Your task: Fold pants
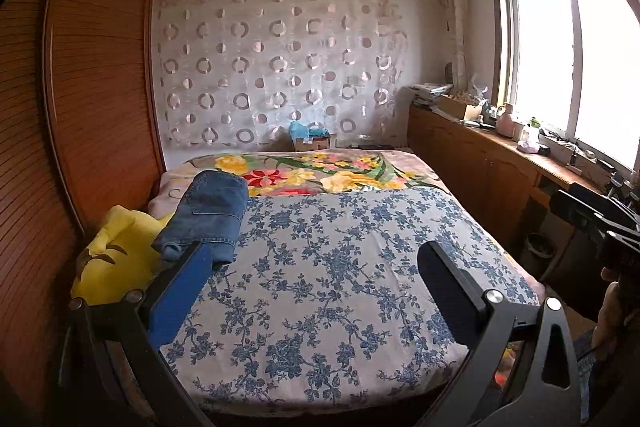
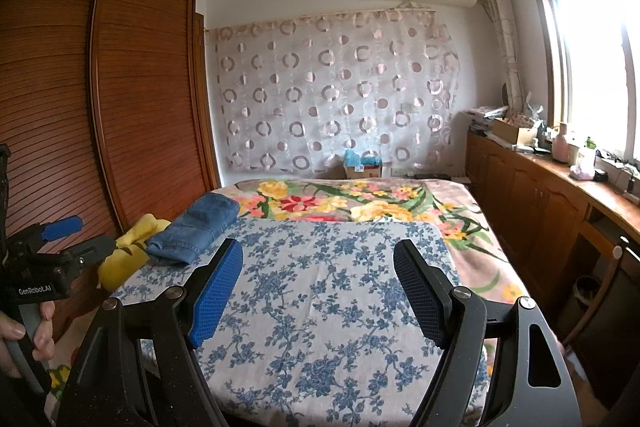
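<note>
Daylight pours in from the window (image 1: 560, 67) on the right and it's totally blown out, pure white glare. The bed (image 1: 340, 267) is evenly lit and sharp, soft shadows. Heavy fisheye bending at the edges, dark vignette corners, wardrobe (image 2: 120, 107) side dimmer.

Blue denim pants (image 1: 210, 217) lie folded into a compact, thick rectangle on the bed's blue-flowered sheet, ahead and to the left of the left gripper (image 1: 316, 269), just beyond its left finger. A back pocket faces up. From the right gripper (image 2: 318, 277) the pants (image 2: 196, 229) sit farther left, untouched.
</note>
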Motion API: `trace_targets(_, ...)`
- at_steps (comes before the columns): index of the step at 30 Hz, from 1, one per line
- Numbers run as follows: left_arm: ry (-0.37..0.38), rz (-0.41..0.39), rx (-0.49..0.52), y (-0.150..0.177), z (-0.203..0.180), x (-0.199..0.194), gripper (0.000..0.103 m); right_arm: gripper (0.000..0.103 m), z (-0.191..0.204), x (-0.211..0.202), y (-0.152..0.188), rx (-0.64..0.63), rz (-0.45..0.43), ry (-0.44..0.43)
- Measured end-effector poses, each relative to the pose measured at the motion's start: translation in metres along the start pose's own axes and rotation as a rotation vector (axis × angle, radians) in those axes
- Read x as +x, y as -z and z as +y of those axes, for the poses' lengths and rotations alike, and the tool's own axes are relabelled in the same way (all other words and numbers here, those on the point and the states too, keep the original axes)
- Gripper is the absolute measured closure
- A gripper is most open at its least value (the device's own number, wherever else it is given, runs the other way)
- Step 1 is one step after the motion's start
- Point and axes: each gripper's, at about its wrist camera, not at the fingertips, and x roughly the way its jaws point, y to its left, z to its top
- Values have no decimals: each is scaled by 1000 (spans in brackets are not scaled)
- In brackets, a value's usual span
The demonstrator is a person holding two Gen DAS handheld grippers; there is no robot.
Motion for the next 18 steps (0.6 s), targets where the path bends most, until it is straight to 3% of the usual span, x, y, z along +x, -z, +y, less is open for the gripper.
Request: trace_targets(18, 0, -1, 0, 1, 0, 0, 0, 24, -8, -2, -1, -6, 0, -16)
